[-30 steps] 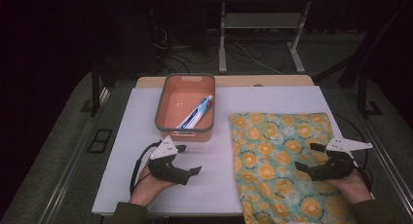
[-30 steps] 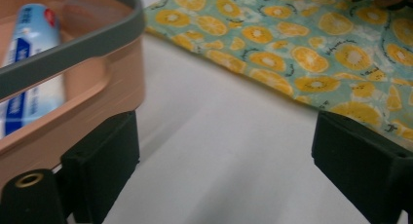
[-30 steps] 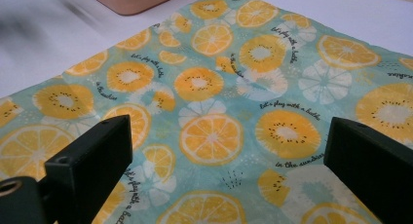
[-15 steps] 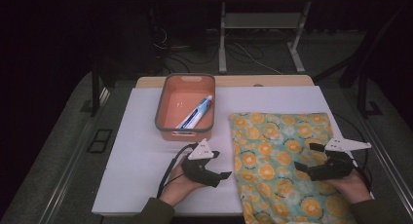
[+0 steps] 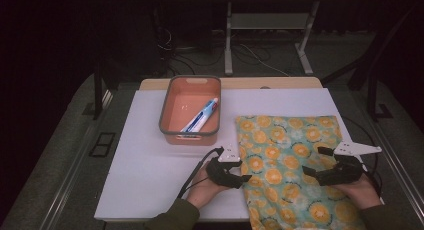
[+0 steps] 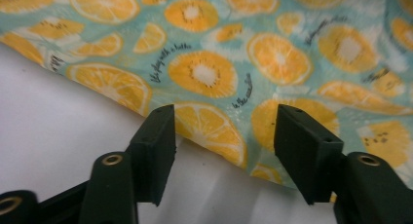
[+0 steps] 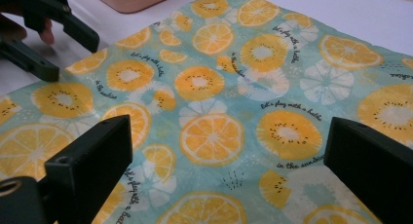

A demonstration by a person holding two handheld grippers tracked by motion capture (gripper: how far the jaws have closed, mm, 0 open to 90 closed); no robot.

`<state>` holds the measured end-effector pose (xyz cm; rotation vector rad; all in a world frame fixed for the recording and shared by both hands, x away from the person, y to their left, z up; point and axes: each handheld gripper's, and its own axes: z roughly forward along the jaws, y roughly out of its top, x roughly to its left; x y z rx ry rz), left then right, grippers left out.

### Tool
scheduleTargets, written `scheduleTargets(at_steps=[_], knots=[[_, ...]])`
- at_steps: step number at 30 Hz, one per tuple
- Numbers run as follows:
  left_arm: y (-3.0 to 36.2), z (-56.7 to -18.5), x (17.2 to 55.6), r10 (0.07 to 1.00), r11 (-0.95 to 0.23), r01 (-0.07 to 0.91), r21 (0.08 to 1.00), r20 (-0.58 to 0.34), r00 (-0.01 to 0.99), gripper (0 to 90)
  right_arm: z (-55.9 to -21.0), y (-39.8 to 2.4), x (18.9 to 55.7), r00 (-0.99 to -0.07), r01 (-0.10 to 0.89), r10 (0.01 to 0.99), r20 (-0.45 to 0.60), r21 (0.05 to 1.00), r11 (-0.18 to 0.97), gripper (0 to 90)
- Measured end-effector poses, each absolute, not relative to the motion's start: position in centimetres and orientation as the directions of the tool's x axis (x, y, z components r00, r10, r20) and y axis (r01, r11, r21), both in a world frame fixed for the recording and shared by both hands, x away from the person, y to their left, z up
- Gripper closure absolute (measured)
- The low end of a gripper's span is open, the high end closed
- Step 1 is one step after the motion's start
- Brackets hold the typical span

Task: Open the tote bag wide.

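A teal cloth printed with orange slices [image 5: 295, 160] lies flat on the right half of the white sheet [image 5: 150, 160]. My left gripper [image 5: 245, 179] is low at the cloth's left edge. In the left gripper view that edge [image 6: 204, 73] runs between the two jaws, which have just been closing and do not press on it; my left gripper [image 6: 226, 151] is open. My right gripper [image 5: 314, 161] hovers over the cloth's right part, and its jaws stand wide apart above the cloth [image 7: 243, 87] with nothing in them. The left gripper [image 7: 53, 39] also appears far off in the right gripper view.
An orange bin [image 5: 170, 115] with a grey rim stands at the back of the sheet and holds a white and blue tube [image 5: 201, 116]. The cloth's near corner hangs over the table's front edge. Table legs and cables show on the dark floor behind.
My left gripper has moved right across the white sheet to the cloth's left edge and its jaws have narrowed. The right gripper has stayed where it was.
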<state>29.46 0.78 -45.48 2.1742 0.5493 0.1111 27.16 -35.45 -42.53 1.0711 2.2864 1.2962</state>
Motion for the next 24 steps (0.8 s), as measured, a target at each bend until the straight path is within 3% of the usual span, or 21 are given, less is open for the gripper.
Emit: scheduleTargets(at_steps=[4,5,7,12,17,24], knots=[[0.2,-45.7,29.0,0.418,-0.577,0.305,0.757,-0.047,0.907,49.1,-42.5,-35.5,27.2,-0.677,0.456,0.730,0.095,0.833,0.314,3.6],[0.1,-45.7,28.9,0.416,-0.586,0.285,0.758,-0.020,0.909,57.2,-42.5,-35.5,27.2,-0.676,0.457,0.730,0.096,0.832,0.314,3.6],[0.1,-45.7,28.9,0.414,-0.583,0.284,0.761,-0.023,0.910,61.0,-42.5,-35.5,27.2,-0.676,0.458,0.730,0.097,0.832,0.314,3.6],[0.0,-45.7,28.8,0.388,-0.592,0.258,0.764,-0.011,0.922,88.9,-42.5,-35.4,27.1,-0.677,0.458,0.730,0.097,0.831,0.314,3.6],[0.2,-45.6,29.2,0.404,-0.578,0.278,0.767,-0.027,0.914,89.6,-42.5,-35.5,27.1,-0.676,0.459,0.730,0.100,0.832,0.310,3.6],[1.5,-44.3,31.9,0.528,-0.520,0.309,0.796,0.016,0.849,89.6,-42.4,-35.5,27.0,-0.679,0.454,0.728,0.093,0.833,0.316,3.6]])
